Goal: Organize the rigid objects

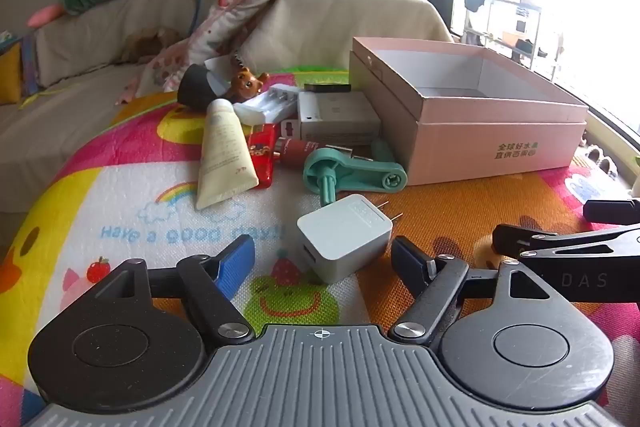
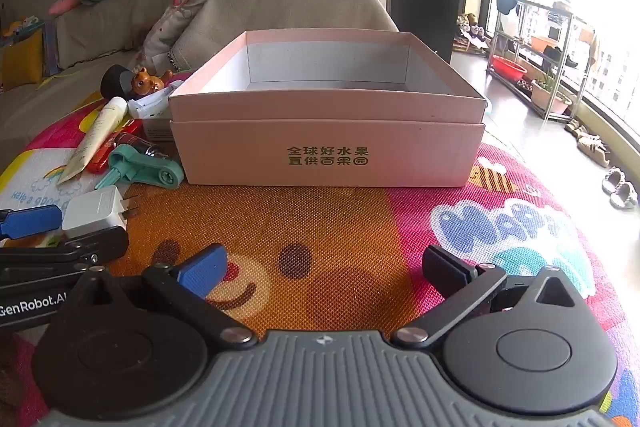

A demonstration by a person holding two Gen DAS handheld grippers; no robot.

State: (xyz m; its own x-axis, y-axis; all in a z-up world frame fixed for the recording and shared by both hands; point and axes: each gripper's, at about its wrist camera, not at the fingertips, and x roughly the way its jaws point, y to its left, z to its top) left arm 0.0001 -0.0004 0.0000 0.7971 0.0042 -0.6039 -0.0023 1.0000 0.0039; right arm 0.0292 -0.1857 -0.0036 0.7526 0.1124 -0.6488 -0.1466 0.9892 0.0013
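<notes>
My left gripper (image 1: pixel 324 259) has its fingers spread, the white charger (image 1: pixel 344 241) lying between them on the colourful mat (image 1: pixel 132 203), untouched by either pad. My right gripper (image 2: pixel 324 267) is wide open over bare mat, holding nothing. The pink box (image 2: pixel 326 143) sits open toward the mat's far edge. Just left of it lie a cream tube (image 1: pixel 224 151), a teal tool (image 1: pixel 352 173), a bear figure (image 1: pixel 246 83) and other small items.

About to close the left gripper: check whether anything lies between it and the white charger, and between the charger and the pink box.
Nothing blocks the left gripper: the white charger sits between its open fingers. The teal tool lies partly between charger and pink box.
</notes>
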